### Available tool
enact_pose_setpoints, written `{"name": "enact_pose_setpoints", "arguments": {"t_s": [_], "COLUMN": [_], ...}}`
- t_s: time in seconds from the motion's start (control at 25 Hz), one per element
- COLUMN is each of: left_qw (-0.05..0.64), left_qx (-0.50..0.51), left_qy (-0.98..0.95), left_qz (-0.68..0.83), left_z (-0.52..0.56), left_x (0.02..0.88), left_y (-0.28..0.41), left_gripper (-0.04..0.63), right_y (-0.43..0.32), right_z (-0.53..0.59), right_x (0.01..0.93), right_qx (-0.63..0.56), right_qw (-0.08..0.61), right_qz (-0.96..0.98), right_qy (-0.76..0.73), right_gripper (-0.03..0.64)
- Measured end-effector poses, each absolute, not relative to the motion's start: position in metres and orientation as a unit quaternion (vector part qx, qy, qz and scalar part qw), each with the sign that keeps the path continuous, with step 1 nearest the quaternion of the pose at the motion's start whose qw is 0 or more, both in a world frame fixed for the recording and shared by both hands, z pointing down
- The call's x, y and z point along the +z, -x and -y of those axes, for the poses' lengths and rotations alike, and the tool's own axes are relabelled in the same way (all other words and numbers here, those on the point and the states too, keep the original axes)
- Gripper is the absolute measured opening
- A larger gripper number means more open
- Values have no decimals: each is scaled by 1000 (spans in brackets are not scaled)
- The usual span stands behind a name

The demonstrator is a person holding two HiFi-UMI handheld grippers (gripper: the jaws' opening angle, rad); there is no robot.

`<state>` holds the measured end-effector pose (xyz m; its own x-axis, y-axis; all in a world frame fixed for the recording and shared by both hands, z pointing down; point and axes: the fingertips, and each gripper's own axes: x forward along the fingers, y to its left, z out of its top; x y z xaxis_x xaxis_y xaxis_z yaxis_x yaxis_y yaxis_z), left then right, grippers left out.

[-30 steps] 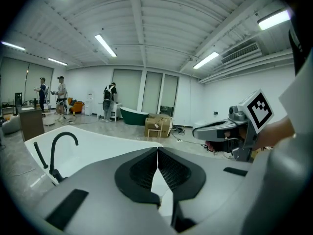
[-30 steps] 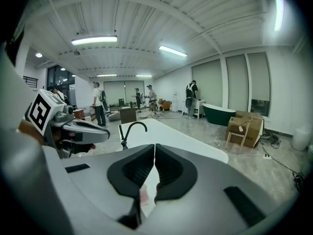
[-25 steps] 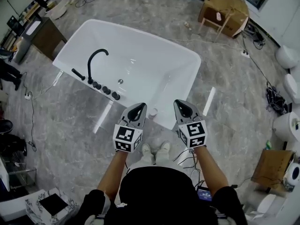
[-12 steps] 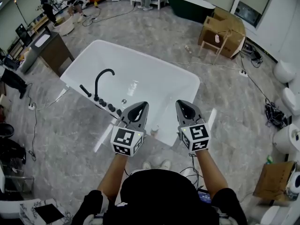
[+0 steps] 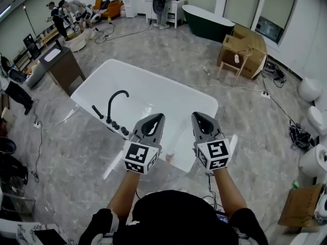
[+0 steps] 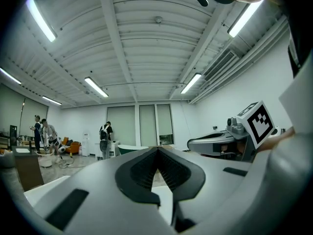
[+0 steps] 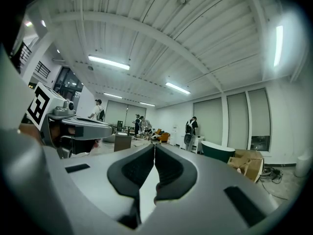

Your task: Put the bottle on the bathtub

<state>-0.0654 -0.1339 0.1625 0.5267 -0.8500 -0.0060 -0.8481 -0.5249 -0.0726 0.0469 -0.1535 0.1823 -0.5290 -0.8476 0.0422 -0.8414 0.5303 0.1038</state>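
The white bathtub (image 5: 153,93) lies ahead of me on the grey floor in the head view. A small pale bottle (image 5: 169,157) stands upright on its near rim, close to the right corner. My left gripper (image 5: 157,117) and right gripper (image 5: 196,115) are held side by side above that rim, both shut and holding nothing. The bottle shows low between them, apart from both. In the left gripper view my left gripper (image 6: 157,148) points across the room and up, and in the right gripper view so does my right gripper (image 7: 154,146). Neither of those views shows the bottle.
A black faucet (image 5: 116,105) with several knobs stands on the tub's left rim. Cardboard boxes and a wooden stool (image 5: 245,50) are at the back right, a dark green tub (image 5: 207,15) is behind them, and toilets (image 5: 309,89) line the right. Cables cross the floor. People stand far back.
Both grippers have risen and tipped upward, still shut. The view has lifted, so the tub and bottle sit lower in it. The bottle has stayed on the rim.
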Motion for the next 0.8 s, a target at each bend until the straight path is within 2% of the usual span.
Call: {"name": "enact_pose_setpoints", "arguments": {"t_s": [0.8], "left_qw": [32], "left_qx": [-16], "left_qy": [871], "left_qz": [-491], "left_z": [124], "left_x": [158], "left_y": [72], "left_gripper": [14], "right_y": [-38], "right_z": [147], "right_x": [182], "right_qx": [-23], "right_qw": [32], "right_qz": [874], "right_qy": [-484], "right_gripper": [23]}}
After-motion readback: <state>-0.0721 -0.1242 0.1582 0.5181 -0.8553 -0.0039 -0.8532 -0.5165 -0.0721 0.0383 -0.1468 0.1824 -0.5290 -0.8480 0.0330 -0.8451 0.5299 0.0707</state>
